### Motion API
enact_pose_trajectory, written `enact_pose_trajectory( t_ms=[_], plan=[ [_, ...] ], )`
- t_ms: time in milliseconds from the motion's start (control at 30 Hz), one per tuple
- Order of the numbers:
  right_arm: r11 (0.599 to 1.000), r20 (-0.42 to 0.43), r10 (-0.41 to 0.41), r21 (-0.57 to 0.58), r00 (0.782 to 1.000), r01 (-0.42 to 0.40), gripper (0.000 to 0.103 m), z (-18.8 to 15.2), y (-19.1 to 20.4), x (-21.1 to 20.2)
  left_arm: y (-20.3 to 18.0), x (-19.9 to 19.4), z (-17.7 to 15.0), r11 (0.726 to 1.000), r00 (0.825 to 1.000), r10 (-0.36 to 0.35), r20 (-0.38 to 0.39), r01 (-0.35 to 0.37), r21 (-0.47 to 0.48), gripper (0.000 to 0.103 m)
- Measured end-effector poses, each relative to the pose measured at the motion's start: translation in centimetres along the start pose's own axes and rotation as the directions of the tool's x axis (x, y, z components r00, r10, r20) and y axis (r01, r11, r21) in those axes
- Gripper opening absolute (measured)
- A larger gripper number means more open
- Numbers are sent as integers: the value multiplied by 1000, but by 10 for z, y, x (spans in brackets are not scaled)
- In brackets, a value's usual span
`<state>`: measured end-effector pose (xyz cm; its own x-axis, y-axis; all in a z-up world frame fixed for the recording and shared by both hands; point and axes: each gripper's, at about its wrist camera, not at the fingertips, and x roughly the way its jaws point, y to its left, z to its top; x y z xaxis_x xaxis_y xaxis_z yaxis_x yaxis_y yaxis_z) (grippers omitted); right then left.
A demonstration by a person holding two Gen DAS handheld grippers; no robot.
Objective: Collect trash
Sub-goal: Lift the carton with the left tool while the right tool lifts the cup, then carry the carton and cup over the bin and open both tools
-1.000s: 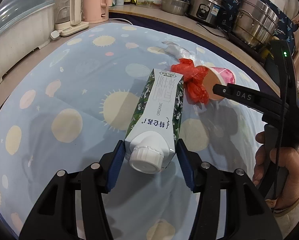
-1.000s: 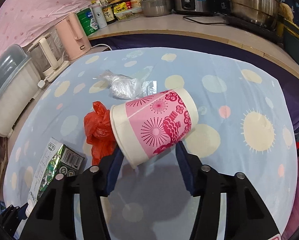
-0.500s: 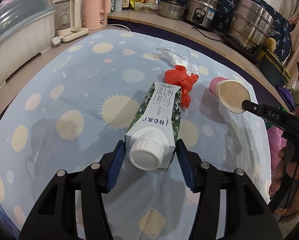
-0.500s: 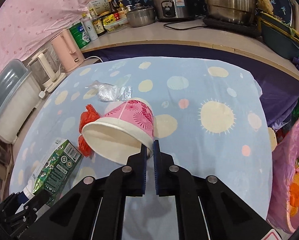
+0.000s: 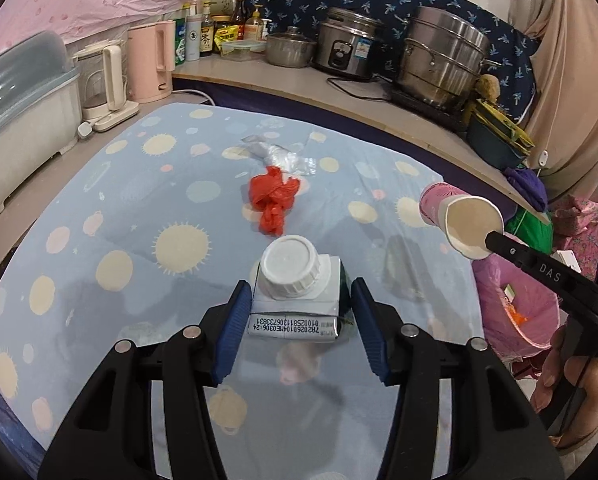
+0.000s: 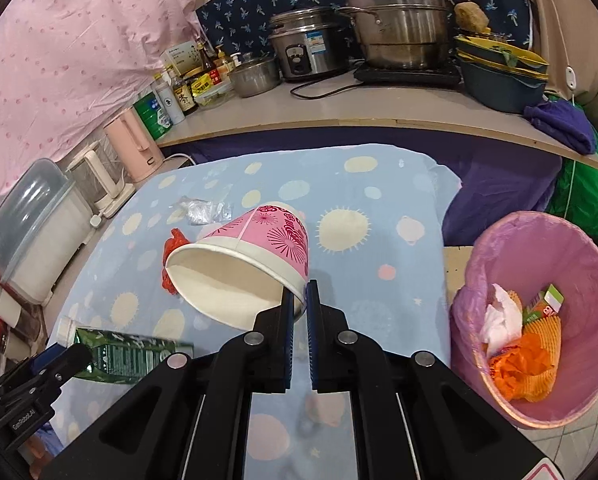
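Note:
My left gripper is shut on a green and white milk carton with a white screw cap, held above the table; the carton also shows in the right wrist view. My right gripper is shut on the rim of a pink paper cup, held up in the air; the cup also shows in the left wrist view. A crumpled red plastic bag and a clear plastic wrapper lie on the blue spotted tablecloth.
A pink-lined trash bin with several scraps inside stands on the floor right of the table; it also shows in the left wrist view. Kettles, a dish rack, pots and bottles line the counter behind.
Both grippers have lifted and pulled back. The carton is now raised off the table, cap end towards me. The right gripper closed on the cup's rim and carried it right, towards the bin.

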<state>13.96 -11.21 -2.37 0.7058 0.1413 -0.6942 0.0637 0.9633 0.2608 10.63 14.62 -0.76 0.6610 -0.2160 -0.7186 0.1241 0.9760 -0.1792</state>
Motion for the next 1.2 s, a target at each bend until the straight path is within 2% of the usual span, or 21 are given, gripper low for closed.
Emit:
enact_pose_trajectory(
  t_ms=[33,100,133,233,300,400,467,500,533,567,633,700,867,1033,1100,1200],
  plan=[
    [1000,8,-5,7,1000,5,6,-1,-6,-6,-9,-3,1,1000,1000,-13,3,13,11,48],
    [999,25,-14,31,1000,13,6,-2,-20,-19,-29,-8,4,998,999,-41,7,40,48,14],
    [999,33,-22,43,999,21,6,-2,-28,-26,-38,-8,6,996,998,-55,-10,56,63,0],
    [995,57,-47,90,997,42,6,-5,-56,-43,-66,-3,12,990,993,-114,-33,116,82,2],
    [991,61,-67,123,996,59,6,-7,-75,-52,-84,1,13,988,996,-87,-19,88,129,2],
    [985,61,-75,162,995,64,6,-14,-98,-64,-96,3,10,986,996,-87,-28,91,141,3],
    [983,61,-90,165,994,79,6,-21,-108,-70,-96,2,6,988,997,-75,-29,79,136,7],
    [982,58,-91,169,994,80,6,-23,-110,-72,-96,1,2,989,997,-67,-37,71,133,20],
    [982,56,-92,173,994,81,6,-26,-113,-73,-93,2,-2,990,997,-54,-52,61,127,36],
    [982,54,-90,174,994,79,6,-29,-115,-74,-91,2,-8,992,998,-36,-59,42,118,44],
    [982,52,-94,168,994,85,6,-34,-115,-74,-84,-1,-22,996,998,9,-64,-3,91,72],
    [983,49,-85,167,995,76,6,-39,-114,-75,-78,1,-35,997,996,41,-79,-35,69,81],
    [984,37,-54,169,998,47,6,-48,-109,-71,-78,25,-68,996,980,79,-181,-69,61,82],
    [986,32,-34,162,999,28,6,-50,-104,-70,-79,41,-86,988,969,145,-201,-131,82,82],
    [987,32,-31,162,999,25,6,-51,-104,-70,-78,48,-90,987,964,150,-218,-135,83,79],
    [986,31,-28,163,999,23,6,-52,-105,-70,-79,56,-92,989,960,138,-245,-121,83,63]
  ],
)
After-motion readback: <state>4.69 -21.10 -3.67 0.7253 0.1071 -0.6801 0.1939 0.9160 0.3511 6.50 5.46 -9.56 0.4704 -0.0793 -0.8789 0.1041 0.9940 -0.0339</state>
